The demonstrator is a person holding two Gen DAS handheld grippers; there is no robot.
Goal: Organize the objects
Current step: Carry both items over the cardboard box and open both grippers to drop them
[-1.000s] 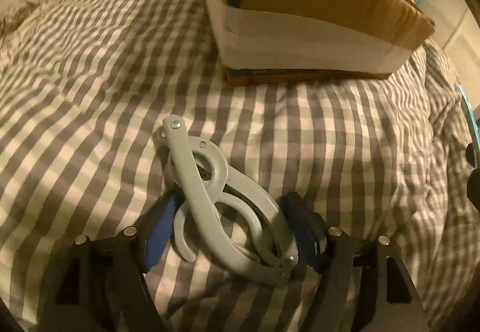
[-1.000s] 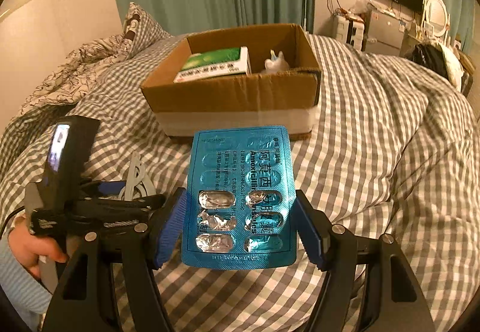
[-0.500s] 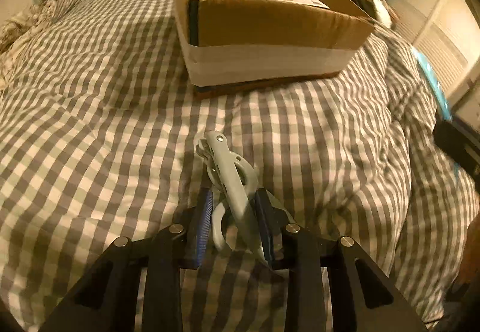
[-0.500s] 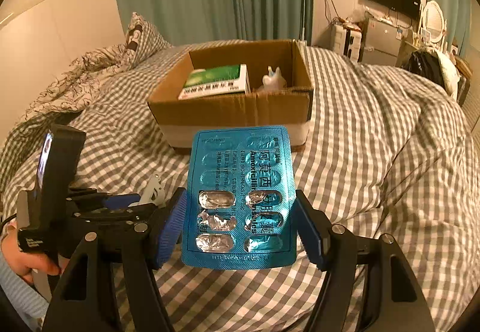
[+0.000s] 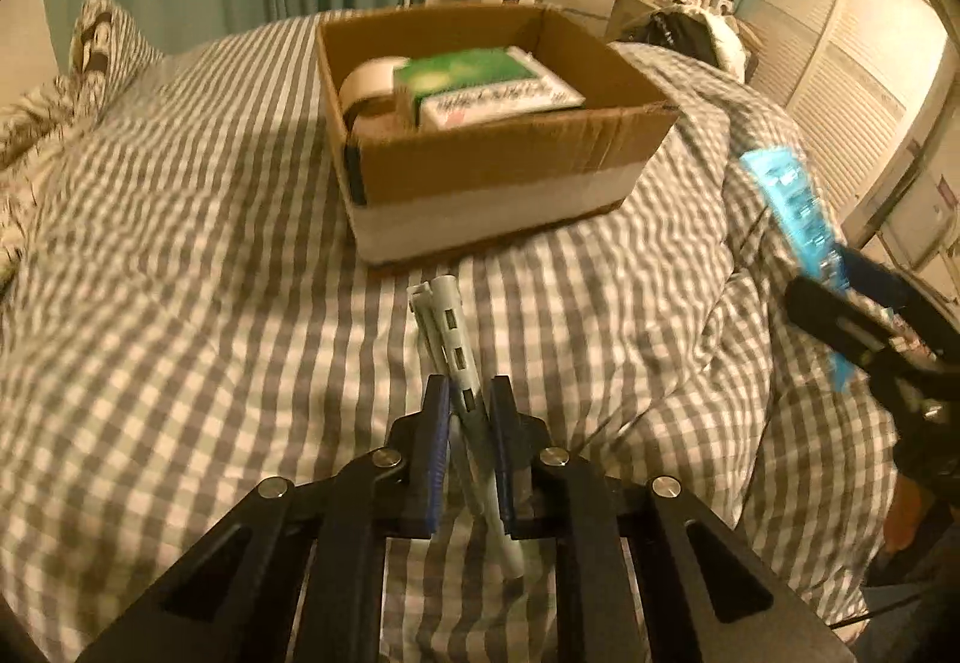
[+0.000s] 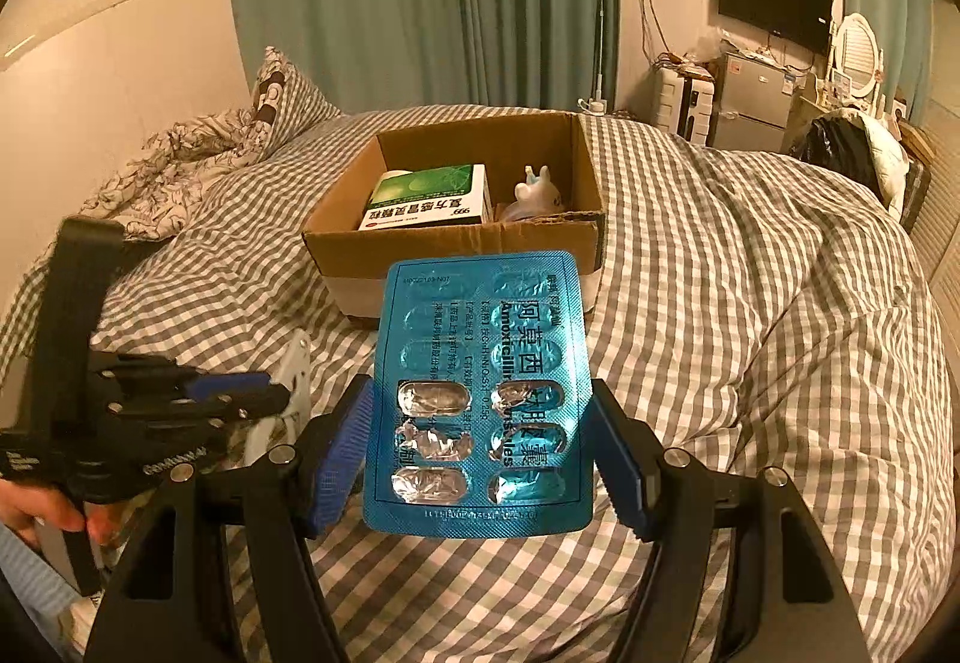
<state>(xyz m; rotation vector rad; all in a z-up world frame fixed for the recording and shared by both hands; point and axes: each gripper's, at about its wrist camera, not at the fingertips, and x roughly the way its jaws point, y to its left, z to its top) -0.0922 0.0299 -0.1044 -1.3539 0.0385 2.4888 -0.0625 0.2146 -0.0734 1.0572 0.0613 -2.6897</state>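
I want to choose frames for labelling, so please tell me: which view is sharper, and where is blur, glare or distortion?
Right wrist view: sharper, print on the blister pack is readable, with small glare on its burst foil; the left gripper is dark. Left wrist view: motion blur smears the cardboard box and checked duvet; the grey clip is clearer. Both: warm dim light, fisheye bending, black corners.

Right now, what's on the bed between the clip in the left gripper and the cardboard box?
Nothing: only bare checked duvet between the grey clip and the cardboard box, in the left wrist view.
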